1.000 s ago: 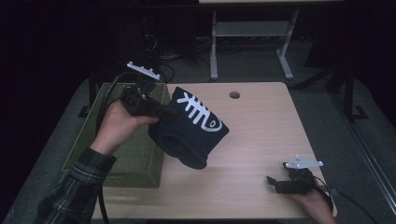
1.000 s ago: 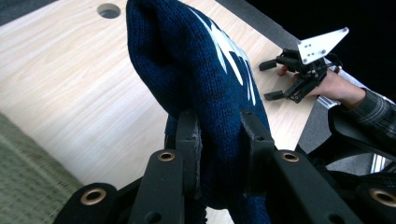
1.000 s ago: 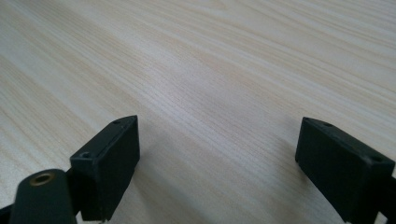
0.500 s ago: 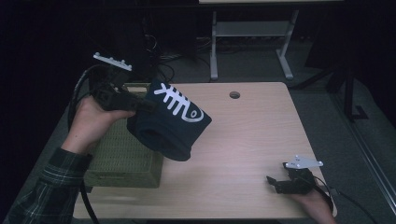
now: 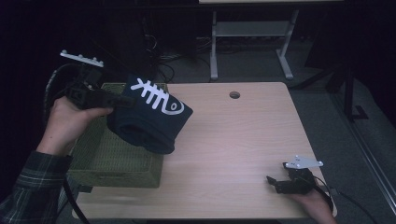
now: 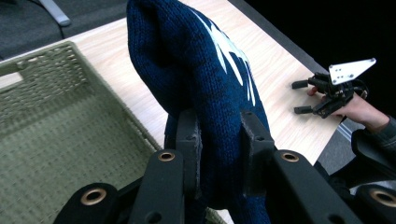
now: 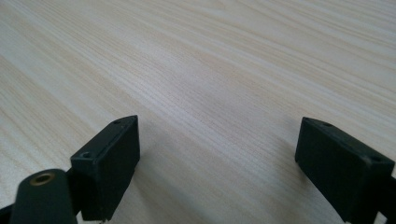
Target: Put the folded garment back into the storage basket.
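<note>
We see the left gripper (image 5: 122,99) raised over the left edge of the table (image 5: 243,140), its jaws closed on a fold of a navy knitted hat (image 5: 149,119) with a white fishbone pattern. In the left gripper view the two black pads pinch the knit between them, and the hat (image 6: 210,84) hangs up and away from the jaws. The hat hangs clear of the wood (partly over the tabletop, partly over the right rim of the basket). That green woven basket (image 5: 109,156) sits at the table's left edge, reaching towards the near-left corner.

The right gripper (image 5: 275,183) rests low near the near-right corner, well apart from the hat. In the right gripper view its jaws stand wide, with bare wood grain between them.
</note>
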Tool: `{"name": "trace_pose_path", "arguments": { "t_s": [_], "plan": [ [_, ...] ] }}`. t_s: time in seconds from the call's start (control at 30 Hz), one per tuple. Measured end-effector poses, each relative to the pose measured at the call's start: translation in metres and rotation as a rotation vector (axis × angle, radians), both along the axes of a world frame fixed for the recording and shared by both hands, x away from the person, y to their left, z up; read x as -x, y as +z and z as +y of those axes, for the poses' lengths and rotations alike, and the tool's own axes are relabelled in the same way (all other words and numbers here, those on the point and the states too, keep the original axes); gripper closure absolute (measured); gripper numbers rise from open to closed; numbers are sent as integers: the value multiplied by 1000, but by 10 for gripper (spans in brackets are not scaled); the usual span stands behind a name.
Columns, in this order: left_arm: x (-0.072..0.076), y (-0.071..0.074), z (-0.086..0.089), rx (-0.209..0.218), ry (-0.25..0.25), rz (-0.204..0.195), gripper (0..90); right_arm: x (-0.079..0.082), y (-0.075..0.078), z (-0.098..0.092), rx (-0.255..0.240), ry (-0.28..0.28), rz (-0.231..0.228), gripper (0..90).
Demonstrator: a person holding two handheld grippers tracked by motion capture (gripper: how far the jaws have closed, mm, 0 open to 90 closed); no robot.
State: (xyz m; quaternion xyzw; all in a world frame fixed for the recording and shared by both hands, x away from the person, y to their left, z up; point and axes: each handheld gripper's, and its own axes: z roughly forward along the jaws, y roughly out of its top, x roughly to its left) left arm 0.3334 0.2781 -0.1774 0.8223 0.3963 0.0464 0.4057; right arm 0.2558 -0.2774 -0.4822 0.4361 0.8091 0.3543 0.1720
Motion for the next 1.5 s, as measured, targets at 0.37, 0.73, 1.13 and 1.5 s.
{"name": "trace_pose_path", "arguments": {
  "t_s": [0.37,0.73,1.13,1.5],
  "plan": [
    [6,-6,36,3,82,3,733,0,0,0,0,0,0,133],
    [7,-24,64,41,125,11,733,0,0,0,-1,-1,0,134],
    [-2,-57,92,96,132,45,734,-1,0,1,0,-3,1,133],
    [-9,-84,106,108,157,71,735,-1,0,1,2,1,-3,134]
  ]
}}
